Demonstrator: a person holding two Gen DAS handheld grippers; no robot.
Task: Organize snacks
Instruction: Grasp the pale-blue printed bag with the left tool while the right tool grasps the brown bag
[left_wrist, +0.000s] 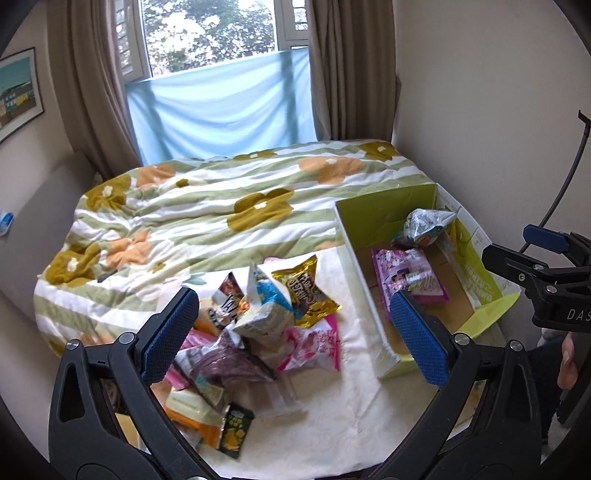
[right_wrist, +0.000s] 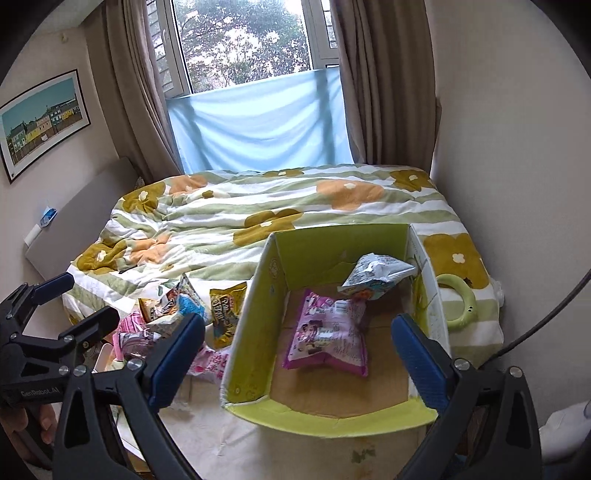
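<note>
So far only two packets lie inside the green box (right_wrist: 417, 410); beside it, the snack pile (left_wrist: 255, 325) remains unsorted. Both tongs, left (left_wrist: 295, 328) and right (right_wrist: 299, 358), gape empty.

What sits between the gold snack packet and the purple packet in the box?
Only the box's near side wall stands between the gold packet and the purple packet; the right wrist view shows it best.

I see soft daylight from the glass window with white frames (right_wrist: 251, 44), where the trees beyond are washed out. The pale blue cloth across its lower half (right_wrist: 258, 125) glows through. Shadows are faint. Fisheye bending curves the beige walls, and corners fall black.
</note>
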